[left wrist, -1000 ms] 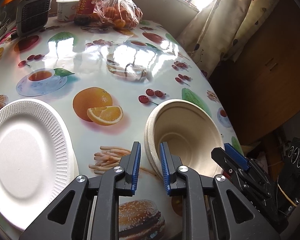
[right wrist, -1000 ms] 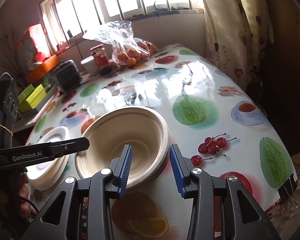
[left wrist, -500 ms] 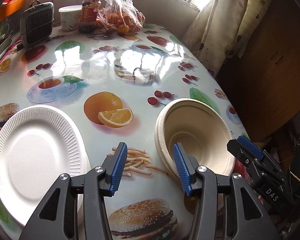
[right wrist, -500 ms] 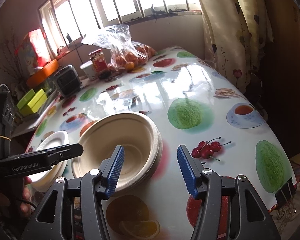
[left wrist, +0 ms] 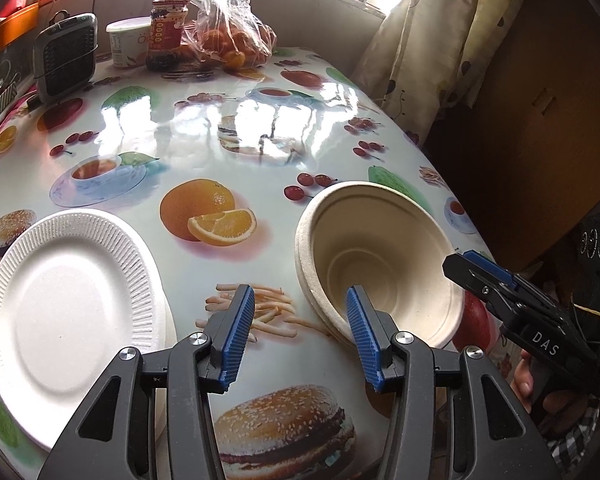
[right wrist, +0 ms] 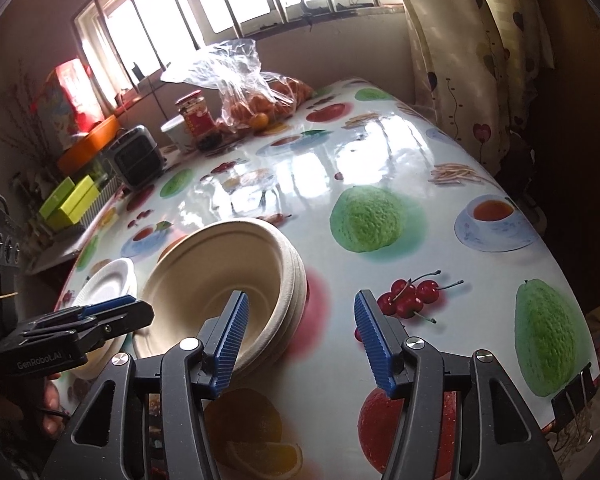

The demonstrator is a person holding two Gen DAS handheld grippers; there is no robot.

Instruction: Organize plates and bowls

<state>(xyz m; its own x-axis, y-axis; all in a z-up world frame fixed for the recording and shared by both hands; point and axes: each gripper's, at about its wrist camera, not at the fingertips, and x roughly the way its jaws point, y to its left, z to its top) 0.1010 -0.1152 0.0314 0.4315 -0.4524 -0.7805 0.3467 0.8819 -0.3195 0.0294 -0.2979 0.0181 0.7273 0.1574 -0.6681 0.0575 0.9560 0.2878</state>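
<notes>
A stack of beige paper bowls (left wrist: 380, 256) sits on the fruit-print tablecloth near the table's front right; it also shows in the right wrist view (right wrist: 228, 280). A stack of white ridged paper plates (left wrist: 68, 304) lies at the front left, and shows small in the right wrist view (right wrist: 108, 284). My left gripper (left wrist: 300, 320) is open and empty above the table between plates and bowls. My right gripper (right wrist: 300, 320) is open and empty just right of the bowls, and appears in the left wrist view (left wrist: 480, 272).
At the table's far end stand a plastic bag of oranges (left wrist: 228, 40), a red-labelled jar (left wrist: 166, 28), a white tub (left wrist: 126, 40) and a small grey heater (left wrist: 66, 56). A curtain (left wrist: 420, 40) hangs beyond the right table edge. A binder clip (right wrist: 572, 400) grips the cloth.
Both grippers opened wide and drew back from the bowl stack's rim. The bowls stay on the table.
</notes>
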